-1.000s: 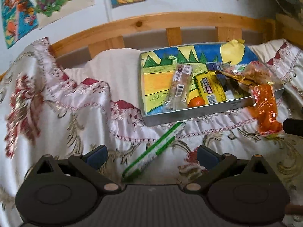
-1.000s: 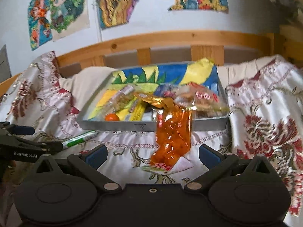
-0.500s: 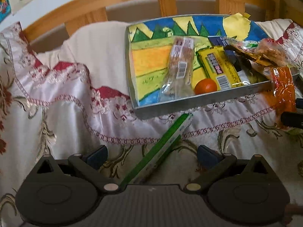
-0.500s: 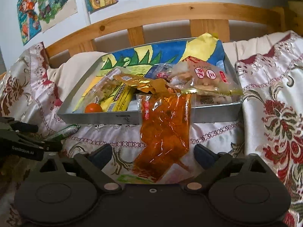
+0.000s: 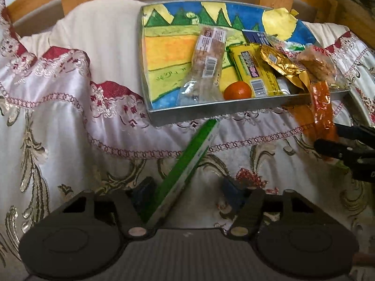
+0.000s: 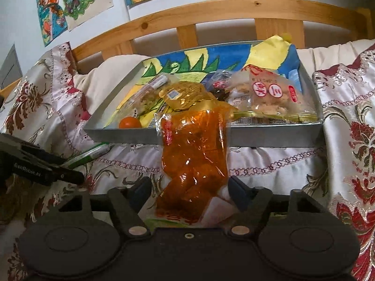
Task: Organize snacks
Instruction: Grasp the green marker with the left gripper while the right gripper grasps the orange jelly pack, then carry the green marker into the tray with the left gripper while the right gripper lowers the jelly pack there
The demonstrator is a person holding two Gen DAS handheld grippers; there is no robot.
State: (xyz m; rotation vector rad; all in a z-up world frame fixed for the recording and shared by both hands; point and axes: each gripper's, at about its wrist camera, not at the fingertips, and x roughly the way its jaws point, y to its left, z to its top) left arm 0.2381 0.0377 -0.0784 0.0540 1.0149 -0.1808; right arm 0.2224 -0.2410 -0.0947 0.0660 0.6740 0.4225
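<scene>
A grey tray [image 5: 211, 113] with a painted lining holds several snack packs and a small orange [image 5: 238, 90]. A long green snack box [image 5: 187, 161] lies on the bedspread before the tray, its near end between the fingers of my open left gripper [image 5: 189, 190]. An orange snack bag [image 6: 194, 157] hangs over the tray's front wall [image 6: 269, 138]; its lower end lies between the fingers of my open right gripper [image 6: 188, 193]. The bag also shows in the left wrist view [image 5: 321, 107], with the right gripper's fingers [image 5: 339, 145] beside it.
The patterned satin bedspread [image 5: 58, 117] covers the bed. A wooden headboard [image 6: 211, 16] stands behind the tray, with drawings on the wall [image 6: 70, 4]. The left gripper [image 6: 46, 171] shows at the left of the right wrist view, by the green box [image 6: 91, 154].
Both grippers have moved forward and down. The green box now reaches in between the left fingers and the orange bag in between the right fingers. Both finger pairs have narrowed somewhat.
</scene>
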